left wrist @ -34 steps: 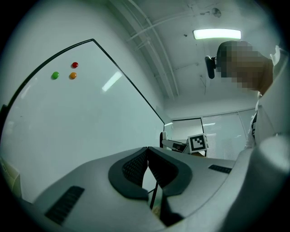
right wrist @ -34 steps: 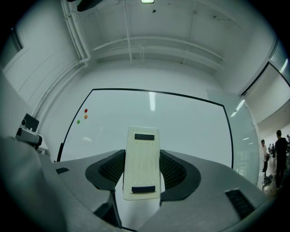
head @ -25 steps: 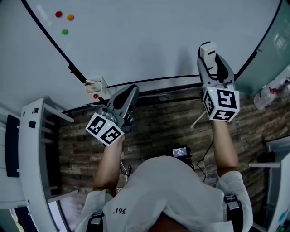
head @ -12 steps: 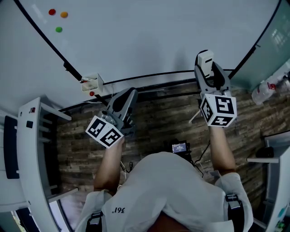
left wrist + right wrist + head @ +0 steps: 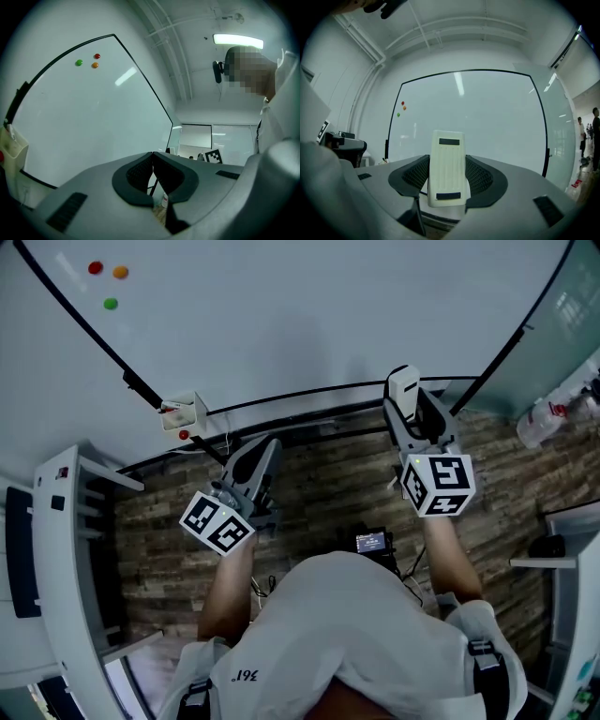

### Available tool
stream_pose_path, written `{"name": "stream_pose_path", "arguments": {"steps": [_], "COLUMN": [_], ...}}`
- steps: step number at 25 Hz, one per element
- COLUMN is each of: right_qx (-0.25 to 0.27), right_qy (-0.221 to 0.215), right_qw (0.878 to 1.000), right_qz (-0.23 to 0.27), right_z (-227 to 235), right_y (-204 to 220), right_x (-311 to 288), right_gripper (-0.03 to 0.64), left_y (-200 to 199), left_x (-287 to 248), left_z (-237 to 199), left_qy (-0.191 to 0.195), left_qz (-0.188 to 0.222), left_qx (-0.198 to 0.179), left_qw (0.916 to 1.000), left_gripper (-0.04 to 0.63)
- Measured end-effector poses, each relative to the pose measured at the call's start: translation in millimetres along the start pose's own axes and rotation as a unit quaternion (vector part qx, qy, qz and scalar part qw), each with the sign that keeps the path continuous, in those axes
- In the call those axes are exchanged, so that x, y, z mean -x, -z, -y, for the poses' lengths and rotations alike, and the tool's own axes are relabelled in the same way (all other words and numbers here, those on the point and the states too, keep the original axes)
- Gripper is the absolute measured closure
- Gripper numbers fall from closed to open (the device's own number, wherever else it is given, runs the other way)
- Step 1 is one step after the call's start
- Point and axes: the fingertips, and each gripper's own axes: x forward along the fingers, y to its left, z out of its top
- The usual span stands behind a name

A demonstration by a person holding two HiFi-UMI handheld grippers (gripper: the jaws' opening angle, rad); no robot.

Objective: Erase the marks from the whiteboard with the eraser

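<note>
holder: small white holder (image 5: pixel 183 413) sat on board's bottom rim at 10 o'clock of left gripper (image 5: pixel 255 460), something red inside, unclear what | whiteboard (image 5: pixel 309 324) filled 12 o'clock | left gripper jaws were together, empty | right gripper (image 5: pixel 417 416) was clamped on eraser (image 5: pixel 404 386), 1 o'clock, near board's bottom rim | three coloured magnets (image 5: pixel 120 272) sat at 11 o'clock

Lighting is even, cool and fairly bright, fed from overhead by a strip light (image 5: pixel 238 41) that burns out to pure white and throws pale streaks of glare across the whiteboard (image 5: pixel 497 117). Both gripper views bend heavily at the edges, with black vignetted corners and a soft near foreground. The head view bows the board's frame, and the floor (image 5: pixel 328 493) reads markedly darker.
</note>
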Motion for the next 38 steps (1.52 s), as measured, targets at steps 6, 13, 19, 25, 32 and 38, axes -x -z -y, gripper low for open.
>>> {"name": "stream_pose_path", "arguments": {"steps": [6,13,19,25,32,38], "right_qx": [0.004,0.004,0.019,0.028,0.032,0.034], "right_qy": [-0.014,-0.030,-0.046,-0.050,-0.050,-0.051], "right_qw": [1.000,0.999,0.998,0.997,0.997,0.997], "right_qz": [-0.017,-0.030,-0.041,-0.043,-0.044,-0.046], "right_z": [-15,-27,-38,-42,-42,-44], "right_y": [16,29,38,39,38,38], "right_x": [4,4,2,3,3,3], "right_gripper": [0.362,0.362,0.362,0.362,0.362,0.363], "left_y": [15,23,32,33,34,33], "left_x": [14,18,16,17,13,13], "left_z": [-1,7,14,15,15,16], "left_qy": [-0.004,0.011,0.024,0.028,0.031,0.035], "left_qz": [-0.008,-0.018,-0.027,-0.028,-0.028,-0.029], "left_qx": [0.016,0.019,0.025,0.027,0.029,0.027], "left_qw": [0.9998,0.9996,0.9991,0.9989,0.9987,0.9986], "left_gripper": [0.588,0.588,0.588,0.588,0.588,0.588]}}
